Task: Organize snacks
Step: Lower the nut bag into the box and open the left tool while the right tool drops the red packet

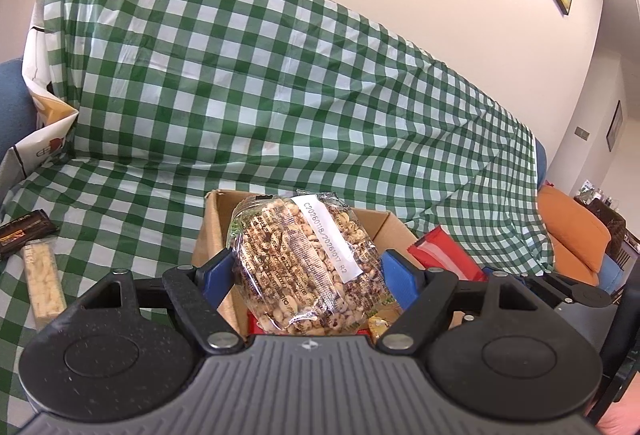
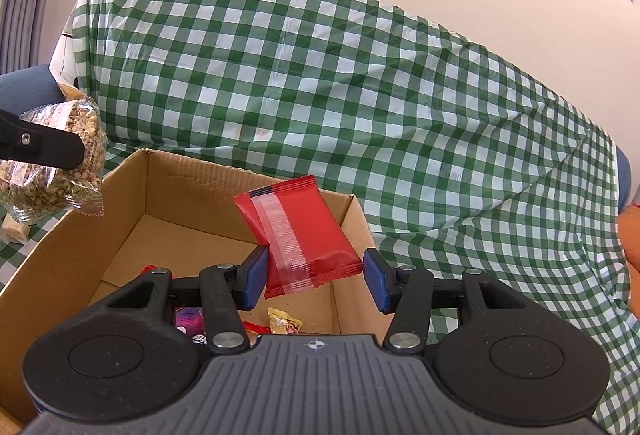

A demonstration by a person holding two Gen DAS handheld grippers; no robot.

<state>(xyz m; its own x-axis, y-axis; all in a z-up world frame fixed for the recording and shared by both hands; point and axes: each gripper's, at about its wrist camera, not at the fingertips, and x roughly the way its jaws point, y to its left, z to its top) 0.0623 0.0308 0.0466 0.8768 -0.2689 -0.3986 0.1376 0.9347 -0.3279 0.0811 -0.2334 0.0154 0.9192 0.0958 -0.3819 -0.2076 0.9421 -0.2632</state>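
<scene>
Over the open cardboard box [image 2: 132, 191], which sits on a sofa draped in a green-and-white checked cloth [image 2: 360, 95], both grippers carry a snack. The left gripper [image 1: 306, 271] is clamped on a clear bag of puffed cereal [image 1: 308, 259]: both blue pads press its sides, and the bag's long axis runs away from the camera, its crimped far end and white date label toward the sofa back. The right gripper [image 2: 314, 277] has its pads spread wide around a red packet [image 2: 300, 235]. The left pad touches the packet's edge, while a gap shows at the right pad — whether the packet is actually gripped I cannot tell. The packet is tilted, its long axis running from the upper left down to the lower right, seam side up, its near end between the fingers and its far end over the box's back wall.

Only the left wrist view shows the cloth's left part, where a dark chocolate bar [image 1: 24, 233] and a pale puffed-rice bar [image 1: 42, 283] lie side by side — plus an orange cushion [image 1: 572, 235] at the right. Only the right wrist view shows the box floor, with a yellow wrapped sweet [image 2: 284, 321] and a purple packet [image 2: 190, 317] near its front edge. It also catches the cereal bag from the side, held above the box's left wall.
</scene>
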